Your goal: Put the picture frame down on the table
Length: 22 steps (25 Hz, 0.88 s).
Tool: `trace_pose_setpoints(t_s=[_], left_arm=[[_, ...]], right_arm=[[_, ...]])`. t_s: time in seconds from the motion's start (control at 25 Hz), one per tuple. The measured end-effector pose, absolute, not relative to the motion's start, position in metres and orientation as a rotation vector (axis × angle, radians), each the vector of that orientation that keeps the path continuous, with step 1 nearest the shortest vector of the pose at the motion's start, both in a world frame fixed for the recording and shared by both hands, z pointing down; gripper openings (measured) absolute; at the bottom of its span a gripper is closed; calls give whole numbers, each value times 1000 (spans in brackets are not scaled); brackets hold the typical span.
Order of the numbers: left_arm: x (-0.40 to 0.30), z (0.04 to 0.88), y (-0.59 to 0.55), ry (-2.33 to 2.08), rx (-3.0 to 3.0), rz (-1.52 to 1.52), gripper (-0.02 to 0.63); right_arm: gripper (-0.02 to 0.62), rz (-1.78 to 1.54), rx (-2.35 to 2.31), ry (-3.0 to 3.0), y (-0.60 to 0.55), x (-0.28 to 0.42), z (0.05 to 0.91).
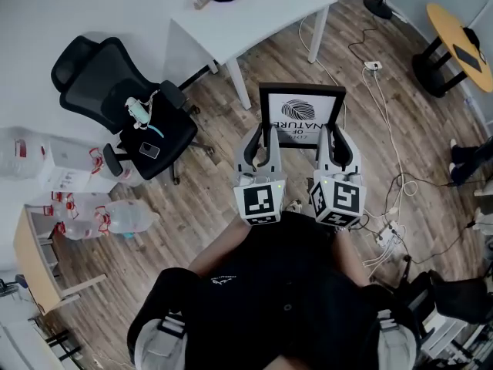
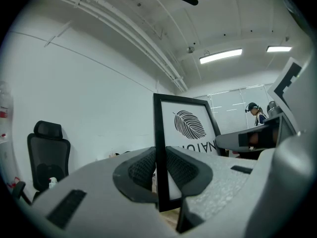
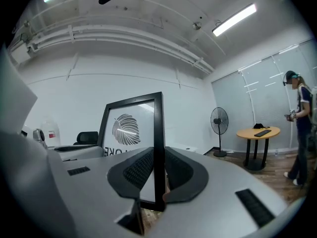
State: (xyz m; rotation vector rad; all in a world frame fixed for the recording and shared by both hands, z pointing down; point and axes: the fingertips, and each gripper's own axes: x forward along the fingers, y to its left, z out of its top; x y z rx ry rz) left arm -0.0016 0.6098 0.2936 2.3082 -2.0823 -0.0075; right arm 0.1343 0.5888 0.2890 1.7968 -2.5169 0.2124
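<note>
Head view shows 1 black picture frame (image 1: 302, 114) with a leaf print, held upright in the air above the wood floor (image 1: 219, 179), in front of the person and well apart from the white table (image 1: 262, 18) beyond it. Left gripper (image 1: 260, 139) is clamped on the frame's left side bar and right gripper (image 1: 333, 136) on its right side bar; the 2 gripper views show both jaw pairs narrow, pads touching the black edge. Black office chair (image 1: 123, 106) stands left of the table, and a round wooden table (image 1: 461, 33) is far right.
</note>
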Motion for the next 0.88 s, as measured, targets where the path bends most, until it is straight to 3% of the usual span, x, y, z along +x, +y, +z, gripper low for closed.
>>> trace_pose_setpoints(t_s=[0.28, 0.88], left_arm=[[53, 290, 613, -2093, 2322, 0, 69], [97, 295, 584, -1994, 2425, 28, 71]], right_arm=[[67, 232, 1808, -2533, 592, 189, 288], [66, 218, 1910, -2470, 575, 233, 292]])
